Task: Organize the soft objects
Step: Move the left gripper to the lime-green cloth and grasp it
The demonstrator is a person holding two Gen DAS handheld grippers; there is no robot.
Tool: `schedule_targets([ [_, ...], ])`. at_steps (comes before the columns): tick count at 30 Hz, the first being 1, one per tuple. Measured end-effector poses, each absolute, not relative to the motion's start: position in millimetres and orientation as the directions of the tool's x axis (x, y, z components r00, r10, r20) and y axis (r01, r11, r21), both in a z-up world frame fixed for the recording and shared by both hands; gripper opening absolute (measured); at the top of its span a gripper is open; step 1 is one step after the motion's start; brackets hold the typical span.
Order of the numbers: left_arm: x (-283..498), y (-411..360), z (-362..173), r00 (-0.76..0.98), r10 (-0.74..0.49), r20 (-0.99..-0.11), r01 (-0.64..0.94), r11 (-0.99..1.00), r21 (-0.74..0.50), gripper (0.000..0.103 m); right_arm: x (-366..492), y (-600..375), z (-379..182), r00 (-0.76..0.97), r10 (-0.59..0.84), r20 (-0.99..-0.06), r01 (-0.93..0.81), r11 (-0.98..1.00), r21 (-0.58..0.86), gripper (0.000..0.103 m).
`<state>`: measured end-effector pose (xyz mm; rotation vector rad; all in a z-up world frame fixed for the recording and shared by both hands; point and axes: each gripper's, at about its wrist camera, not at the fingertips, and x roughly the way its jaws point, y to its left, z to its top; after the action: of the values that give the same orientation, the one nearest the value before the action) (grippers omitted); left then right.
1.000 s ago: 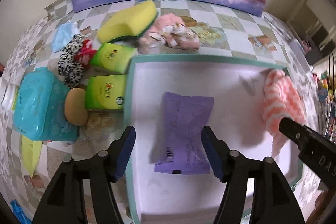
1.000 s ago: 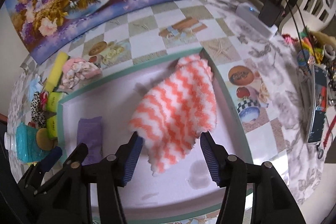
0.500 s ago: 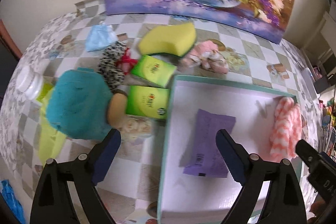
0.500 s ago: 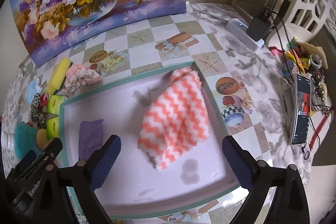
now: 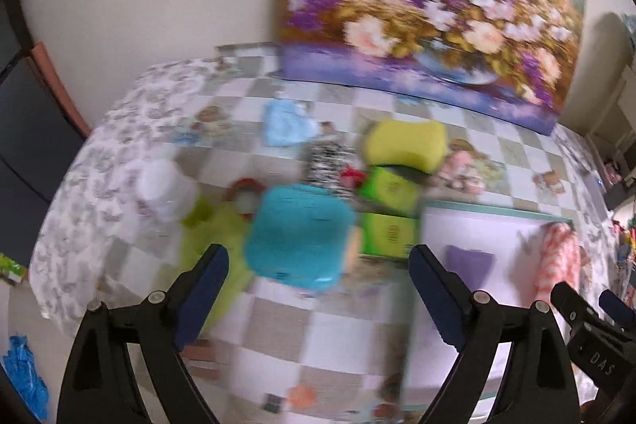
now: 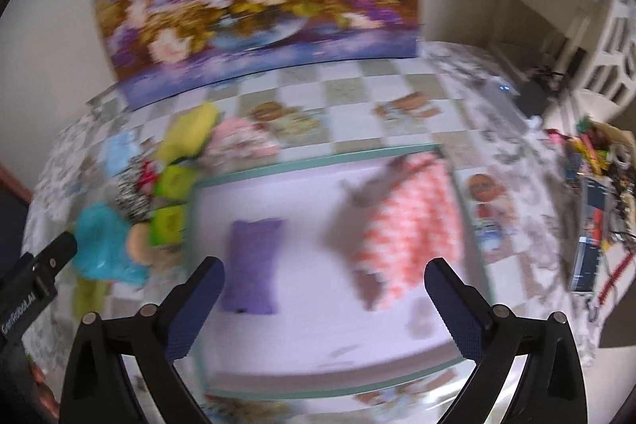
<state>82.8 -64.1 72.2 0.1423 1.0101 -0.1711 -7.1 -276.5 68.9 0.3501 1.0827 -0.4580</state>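
Orange-and-white chevron cloth lies rumpled at the right end of the teal-rimmed tray | purple packet flat beside it | left gripper and right gripper both spread wide, empty.

Left hand-held gripper: opened wide, raised and swung left off the purple packet toward the teal pouch.
Right hand-held gripper: opened wide, drawn up and back from the striped cloth.
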Motion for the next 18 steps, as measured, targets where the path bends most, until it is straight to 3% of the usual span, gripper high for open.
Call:
schedule_targets([
  [10, 92.7, 18.4, 71.2, 0.544, -0.037, -0.838, 0.079, 0.997, 0.007, 0.098, 26.0, -166.5, 57.8, 0.419, -0.043, -0.907, 0.266, 0.961, 0.077, 0.102],
  [18, 99.2, 75.0, 39.5, 0.492, 0.005, -0.870, -0.027, 1.000, -0.009, 0.098, 43.2, -111.2, 32.8, 0.373, 0.010, -0.928, 0.175, 0.981, 0.081, 0.102],
])
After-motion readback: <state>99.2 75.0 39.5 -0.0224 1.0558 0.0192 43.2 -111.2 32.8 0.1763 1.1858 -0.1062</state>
